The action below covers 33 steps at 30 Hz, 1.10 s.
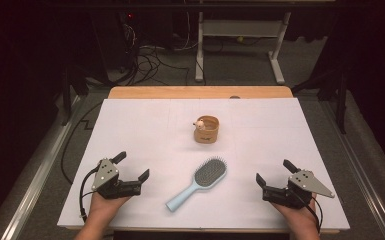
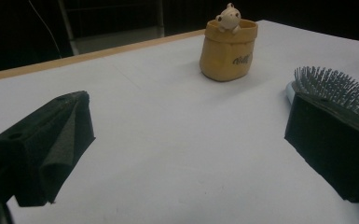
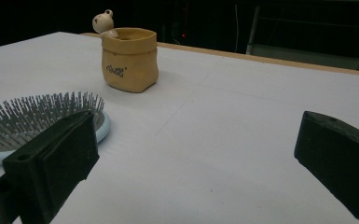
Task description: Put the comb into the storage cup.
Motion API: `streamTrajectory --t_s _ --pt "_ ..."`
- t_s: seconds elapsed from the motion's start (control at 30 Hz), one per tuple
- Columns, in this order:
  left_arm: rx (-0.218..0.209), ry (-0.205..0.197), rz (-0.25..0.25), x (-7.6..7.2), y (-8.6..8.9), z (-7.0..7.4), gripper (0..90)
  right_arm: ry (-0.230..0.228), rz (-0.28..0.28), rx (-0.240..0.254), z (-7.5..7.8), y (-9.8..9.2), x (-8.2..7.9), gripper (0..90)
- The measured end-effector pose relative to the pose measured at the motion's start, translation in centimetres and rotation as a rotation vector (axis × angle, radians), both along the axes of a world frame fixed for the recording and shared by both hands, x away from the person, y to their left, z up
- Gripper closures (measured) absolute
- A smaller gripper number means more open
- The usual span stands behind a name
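Left tool released, lower left. Right tool released, lower right. Hairbrush centre; handle hidden behind jaw in left gripper view. Small figure half-hidden on pouch rim.

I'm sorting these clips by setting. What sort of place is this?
Likely a lab or workshop: a table under white sheeting, cables tangled on the floor behind, and a bare desk frame in a dark room.

On the white table there is one light blue hairbrush and one tan pot with one small animal figure perched on its rim. Two grippers are counted: one left gripper and one right gripper, each with two black jaws spread wide.
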<state>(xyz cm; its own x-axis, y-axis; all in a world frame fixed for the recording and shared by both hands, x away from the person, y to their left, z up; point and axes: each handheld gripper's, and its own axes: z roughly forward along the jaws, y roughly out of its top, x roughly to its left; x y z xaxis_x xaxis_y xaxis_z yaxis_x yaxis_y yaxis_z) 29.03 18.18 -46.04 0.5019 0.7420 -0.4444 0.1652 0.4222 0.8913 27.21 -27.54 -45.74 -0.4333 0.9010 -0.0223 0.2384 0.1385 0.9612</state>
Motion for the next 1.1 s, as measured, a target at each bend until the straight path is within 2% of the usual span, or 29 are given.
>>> streamTrajectory --t_s 0.13,0.8,0.93,1.1 --pt "0.002 -0.017 0.006 -0.1 0.0 0.1 2.7 0.004 -0.002 -0.001 0.0 0.0 0.0 0.1" --pt "0.009 -0.015 0.01 -0.1 0.0 0.1 4.9 0.007 0.013 0.001 0.0 0.3 0.0 0.3" --pt "0.014 -0.026 -0.001 -0.1 -0.2 -0.1 0.2 0.006 0.036 0.009 0.1 0.7 -0.1 3.9" --pt "0.009 -0.033 -0.002 -0.1 -0.2 0.0 0.2 0.007 0.064 0.009 0.3 1.4 -0.3 9.4"
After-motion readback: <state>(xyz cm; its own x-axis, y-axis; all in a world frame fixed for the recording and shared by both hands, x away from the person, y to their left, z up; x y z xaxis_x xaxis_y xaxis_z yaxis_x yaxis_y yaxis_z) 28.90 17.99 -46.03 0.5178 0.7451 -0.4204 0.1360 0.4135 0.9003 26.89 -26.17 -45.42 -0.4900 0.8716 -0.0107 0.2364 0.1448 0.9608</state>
